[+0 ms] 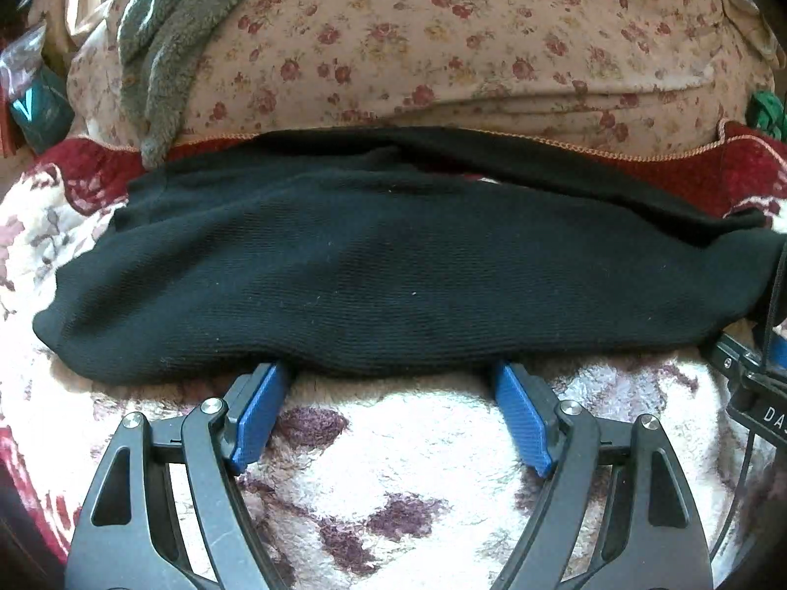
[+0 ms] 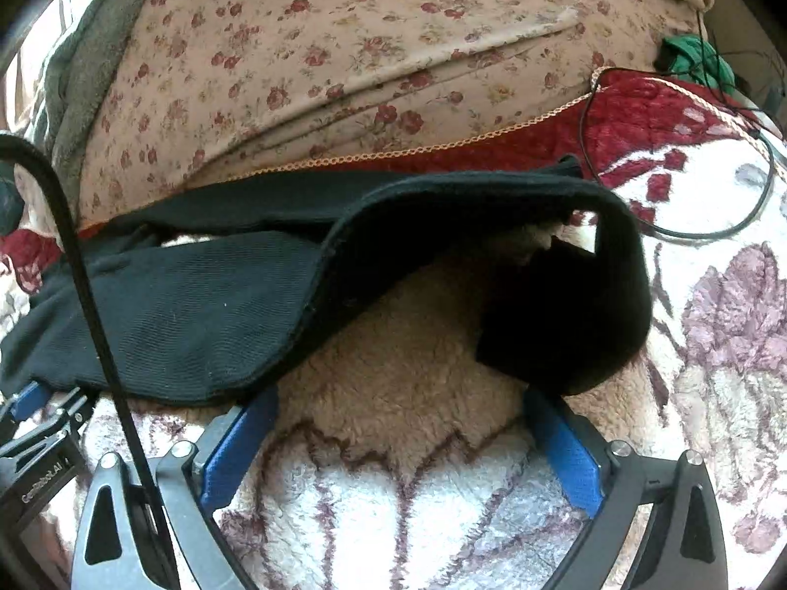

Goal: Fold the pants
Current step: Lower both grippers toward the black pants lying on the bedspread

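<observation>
Here, in the left wrist view, the left gripper (image 1: 393, 383) stands with its jaws spread wide, both blue pads (image 1: 260, 413) at the near hem of the black pants (image 1: 374, 270), with only bare blanket (image 1: 393, 442) between them. The pants lie in a long band across the fleece blanket on the bed, their far edge up against the floral quilt (image 1: 442, 39). Nothing is pinched. The likely trouble on this side is a close that catches blanket pile along with the hem, or takes only the top layer, so the lower layer stays behind and the fold drags crooked.

In the right wrist view, the right gripper (image 2: 398, 413) is likewise spread wide and grips nothing. Just past it the pants' end lies untidy: one edge curls up and over in an arch, showing the blanket beneath, and a loose flap hangs inside the curl. Closing here could trap the flap alone, or bunch the curl into a lump. A thin black cable (image 2: 679, 231) loops on the blanket to the right of the pants, and the gripper's own cord (image 2: 93, 319) crosses the cloth on the left; either could snag a lifted layer.
</observation>
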The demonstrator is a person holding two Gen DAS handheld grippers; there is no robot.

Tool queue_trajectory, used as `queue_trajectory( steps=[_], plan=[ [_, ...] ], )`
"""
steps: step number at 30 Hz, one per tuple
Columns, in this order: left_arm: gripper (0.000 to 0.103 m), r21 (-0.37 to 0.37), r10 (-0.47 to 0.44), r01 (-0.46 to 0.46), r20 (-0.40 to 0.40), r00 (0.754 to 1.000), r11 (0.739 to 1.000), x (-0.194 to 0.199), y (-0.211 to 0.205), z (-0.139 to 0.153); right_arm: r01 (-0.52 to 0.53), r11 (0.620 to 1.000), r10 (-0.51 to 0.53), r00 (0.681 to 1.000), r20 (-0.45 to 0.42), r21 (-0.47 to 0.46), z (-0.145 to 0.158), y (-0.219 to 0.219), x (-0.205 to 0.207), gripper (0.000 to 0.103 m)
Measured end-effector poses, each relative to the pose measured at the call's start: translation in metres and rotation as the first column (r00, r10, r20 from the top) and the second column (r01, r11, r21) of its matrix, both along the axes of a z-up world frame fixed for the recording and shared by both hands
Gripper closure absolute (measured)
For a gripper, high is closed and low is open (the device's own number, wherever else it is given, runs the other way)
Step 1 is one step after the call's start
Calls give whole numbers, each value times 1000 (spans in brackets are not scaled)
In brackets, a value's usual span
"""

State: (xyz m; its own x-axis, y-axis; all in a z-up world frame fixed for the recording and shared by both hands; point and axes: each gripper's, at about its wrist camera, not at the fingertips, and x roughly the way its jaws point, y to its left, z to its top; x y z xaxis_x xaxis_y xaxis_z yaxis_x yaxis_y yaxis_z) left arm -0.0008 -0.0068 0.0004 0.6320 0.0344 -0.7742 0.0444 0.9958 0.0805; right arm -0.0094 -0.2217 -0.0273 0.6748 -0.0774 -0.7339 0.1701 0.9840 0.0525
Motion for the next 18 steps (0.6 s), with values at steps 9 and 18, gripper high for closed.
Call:
queue_trajectory(
  steps=[9,18],
  plan=[
    [23,-76,-96,92,-52,994,993,-16,30,17,-38,995,38,999,9,95,11,3,-5,13],
    [23,-84,-68,72,44,997,994,-47,59,58,-186,975,174,979,102,123,45,55,-55,20]
  ],
)
